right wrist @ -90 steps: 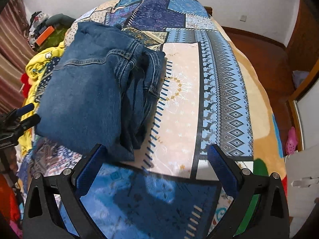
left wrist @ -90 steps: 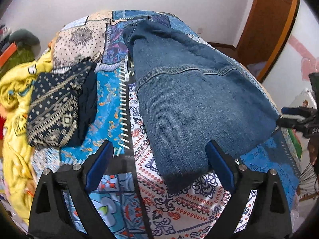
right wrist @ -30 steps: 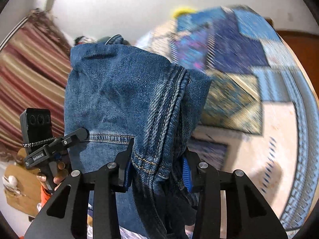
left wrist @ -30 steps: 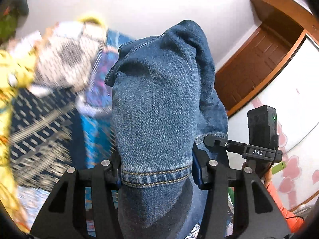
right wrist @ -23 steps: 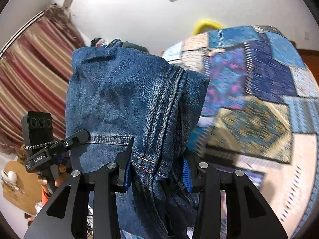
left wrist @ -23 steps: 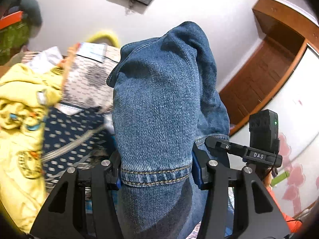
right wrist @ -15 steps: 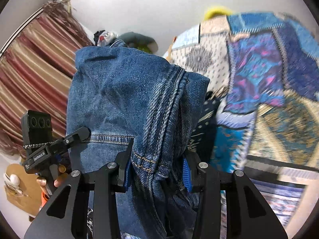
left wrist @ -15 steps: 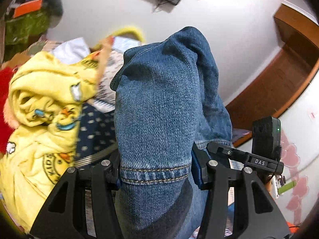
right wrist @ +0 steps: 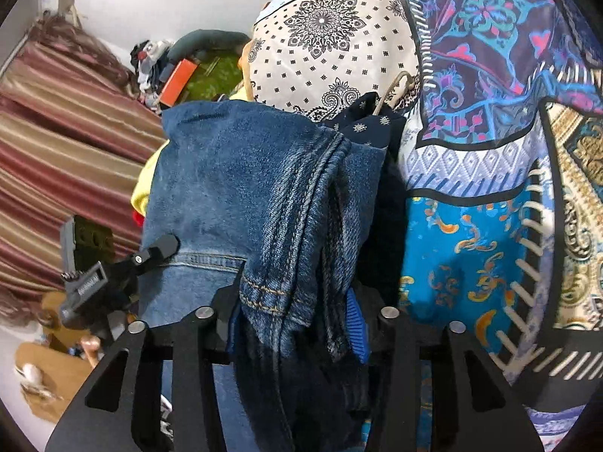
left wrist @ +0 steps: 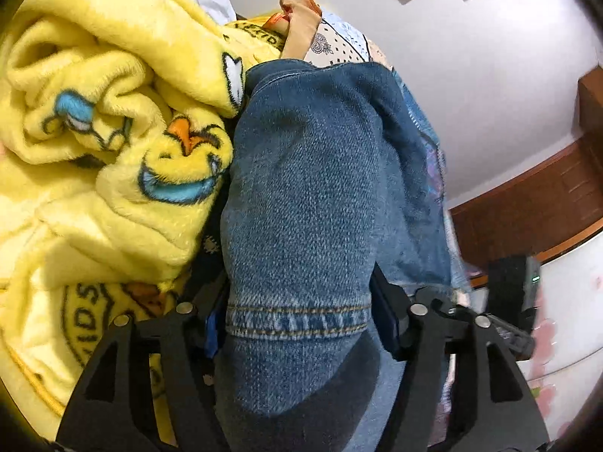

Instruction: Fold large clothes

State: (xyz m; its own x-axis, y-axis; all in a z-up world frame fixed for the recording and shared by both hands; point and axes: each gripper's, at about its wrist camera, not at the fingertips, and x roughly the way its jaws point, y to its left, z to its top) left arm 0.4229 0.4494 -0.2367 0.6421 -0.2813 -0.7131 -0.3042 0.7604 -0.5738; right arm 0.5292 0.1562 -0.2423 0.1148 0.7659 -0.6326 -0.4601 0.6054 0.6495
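The folded blue jeans (left wrist: 309, 196) fill the middle of the left wrist view. My left gripper (left wrist: 299, 324) is shut on their hemmed end. In the right wrist view the jeans (right wrist: 241, 196) bulge forward and my right gripper (right wrist: 294, 324) is shut on their seamed edge. The jeans sit low over a dark dotted folded garment (right wrist: 371, 124), whose edge shows behind them. Whether the jeans rest on it I cannot tell. The other gripper (right wrist: 113, 275) shows at the left of the right wrist view.
A crumpled yellow duck-print blanket (left wrist: 105, 143) lies close on the left of the jeans. The patchwork bedspread (right wrist: 490, 173) stretches to the right. Striped curtains (right wrist: 56, 158) and clutter (right wrist: 177, 71) stand beyond the bed. A wooden door (left wrist: 546, 203) is at far right.
Both grippers have carried the jeans leftward and down toward the yellow blanket and the dark garment. Three seconds ago both were open with the jeans flat on the bed.
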